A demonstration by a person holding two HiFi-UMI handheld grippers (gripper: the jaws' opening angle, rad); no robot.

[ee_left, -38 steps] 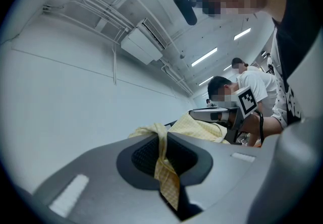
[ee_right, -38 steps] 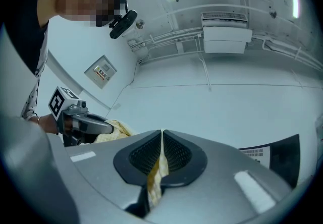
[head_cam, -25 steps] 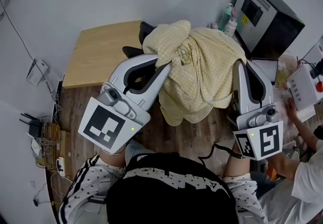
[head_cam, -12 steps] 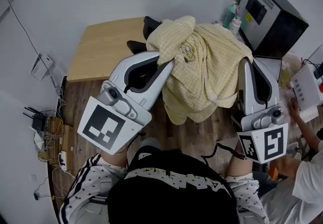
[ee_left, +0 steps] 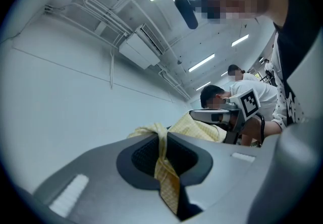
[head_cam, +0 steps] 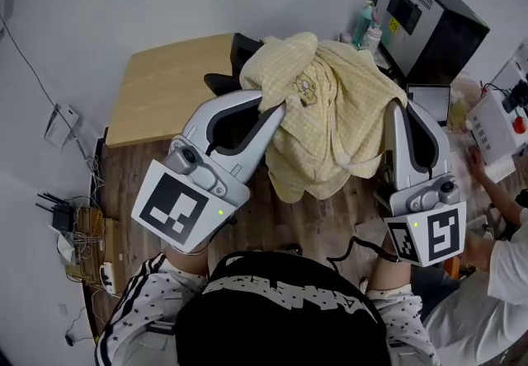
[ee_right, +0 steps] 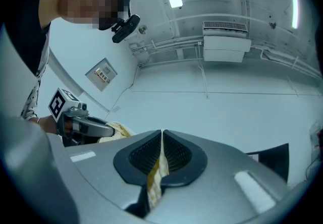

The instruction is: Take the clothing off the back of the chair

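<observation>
Hand-held gripper L (head_cam: 277,108) & R (head_cam: 397,106): grip on garment (head_cam: 338,100) unchanged.

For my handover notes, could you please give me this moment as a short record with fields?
garment: yellow checked, bunched, hanging between both tongs
left tongs: shut on garment, at its left side
right tongs: shut on garment, at its right side
chair: black, mostly hidden behind garment
contact of garment with chair: cannot tell
table: light wood, left of chair
person: white top, at right edge
</observation>
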